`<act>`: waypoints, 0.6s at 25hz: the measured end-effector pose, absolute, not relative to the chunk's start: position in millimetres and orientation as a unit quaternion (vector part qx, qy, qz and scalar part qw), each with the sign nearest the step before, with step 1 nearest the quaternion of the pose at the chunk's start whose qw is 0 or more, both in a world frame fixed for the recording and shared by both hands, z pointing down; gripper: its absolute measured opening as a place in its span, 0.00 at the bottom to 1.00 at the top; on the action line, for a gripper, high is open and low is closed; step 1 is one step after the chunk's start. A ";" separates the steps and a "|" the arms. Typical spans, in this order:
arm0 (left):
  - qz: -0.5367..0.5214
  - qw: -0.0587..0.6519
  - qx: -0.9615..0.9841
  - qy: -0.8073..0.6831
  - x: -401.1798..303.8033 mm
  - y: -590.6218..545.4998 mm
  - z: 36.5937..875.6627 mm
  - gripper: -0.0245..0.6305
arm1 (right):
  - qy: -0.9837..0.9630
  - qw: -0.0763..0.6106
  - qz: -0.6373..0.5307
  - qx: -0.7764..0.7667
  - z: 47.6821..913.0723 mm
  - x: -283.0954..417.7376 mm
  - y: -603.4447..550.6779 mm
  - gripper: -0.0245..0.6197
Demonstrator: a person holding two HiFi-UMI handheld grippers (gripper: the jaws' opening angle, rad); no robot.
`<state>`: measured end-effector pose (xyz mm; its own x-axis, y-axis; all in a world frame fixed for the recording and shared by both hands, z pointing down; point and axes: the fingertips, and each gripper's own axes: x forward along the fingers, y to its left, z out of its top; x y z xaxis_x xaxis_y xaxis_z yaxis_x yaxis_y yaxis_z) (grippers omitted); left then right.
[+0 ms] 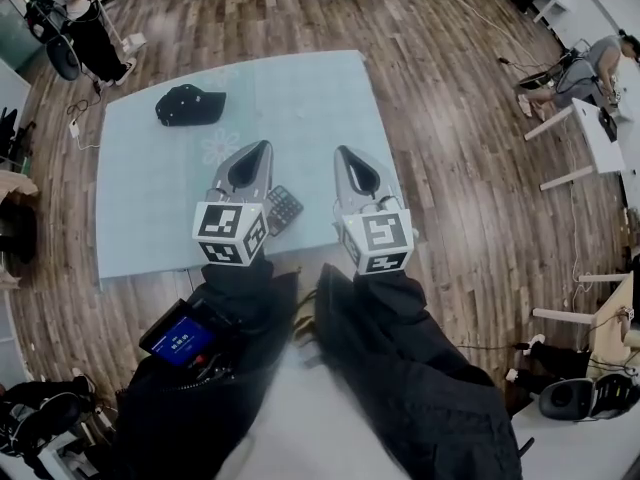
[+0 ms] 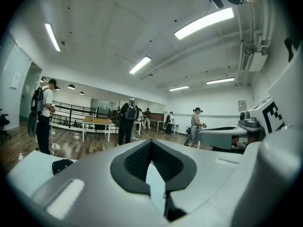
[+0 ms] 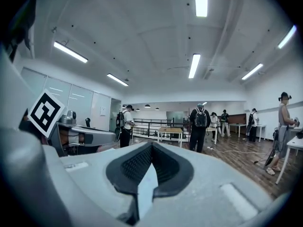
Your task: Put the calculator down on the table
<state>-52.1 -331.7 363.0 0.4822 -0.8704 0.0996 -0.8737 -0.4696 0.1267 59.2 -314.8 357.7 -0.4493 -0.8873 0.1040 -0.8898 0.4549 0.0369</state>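
Calculator (image 1: 283,208) lies on the table (image 1: 150,198), at about 6 o'clock on the tabletop near the front edge. It looks flat, keys up, but its left part is hidden behind the left gripper's marker cube, so full contact with the cloth is probably there rather than certain.

Left gripper (image 1: 262,150): jaws pressed together, nothing between them; its own view shows only open room past the tips. It sits at roughly 10 o'clock from the calculator in the head view and is clearly apart from it.

Right gripper (image 1: 345,155): jaws also pressed together, empty, at about 2 o'clock from the calculator. Both grippers point roughly level, out across the room rather than down at the table.

Black cap (image 1: 190,104) lies at about 11 o'clock on the table, well apart from the calculator and not involved.

Progress: the put-down looks done, with the calculator released and resting and neither claw on it. Nothing appears left.
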 end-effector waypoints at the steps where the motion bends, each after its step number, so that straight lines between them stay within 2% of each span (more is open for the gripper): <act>1: 0.009 0.071 0.859 -0.508 -50.5 -331.1 357.3 0.04 | -0.851 0.050 0.005 0.523 352.9 59.8 -315.2 0.03; 7: -0.008 0.008 0.862 -0.507 -46.8 -327.1 321.0 0.04 | -0.851 0.033 -0.026 0.523 327.4 61.5 -314.2 0.03; 15: -0.015 -0.009 0.870 -0.492 -36.7 -321.5 304.6 0.04 | -0.847 0.030 -0.053 0.528 304.9 65.7 -304.9 0.03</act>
<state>-36.7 -321.5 304.6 0.5149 -0.8565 -0.0348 -0.8570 -0.5152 -0.0003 65.7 -304.9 304.9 -0.4398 -0.8981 -0.0052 -0.8918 0.4360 0.1210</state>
